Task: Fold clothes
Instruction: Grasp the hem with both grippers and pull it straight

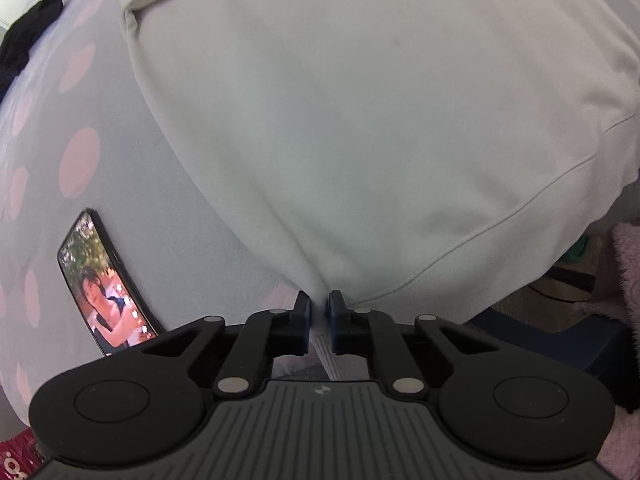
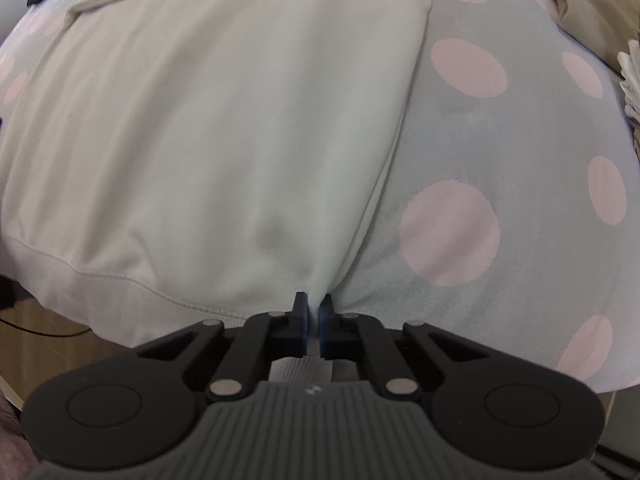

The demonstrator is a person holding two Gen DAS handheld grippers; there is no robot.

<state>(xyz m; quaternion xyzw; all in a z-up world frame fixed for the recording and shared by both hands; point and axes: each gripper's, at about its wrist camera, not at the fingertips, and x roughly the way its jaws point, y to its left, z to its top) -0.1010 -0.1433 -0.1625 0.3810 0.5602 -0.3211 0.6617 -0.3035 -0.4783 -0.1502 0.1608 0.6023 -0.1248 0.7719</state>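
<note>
Off-white cotton fills most of both views: the pale cream sweatshirt with a ribbed hem [image 1: 360, 120] lies spread flat on the grey bedspread with pink polka dots [image 2: 480, 152], and its top edge runs out of frame, so I cannot make out the neckline or sleeves clearly. The fabric between my pads is hidden where it passes under the jaws. At far left of the left view a crumpled black garment [image 1: 32, 36] is cut off by the edge, and a black smartphone with a lit screen [image 1: 106, 284] lies on the bedspread just beside the sweatshirt's left side, partly covered by my left gripper [image 1: 319, 312]. Its jaws are nearly closed, pinching the sweatshirt's hem near its left corner, with only a thin strip of cloth between the pads. My right gripper [image 2: 314, 314] has its jaws just as narrow, clamped on the hem near the right corner, where the side seam meets the bedspread. The sweatshirt stretches away forward from both jaws
</note>
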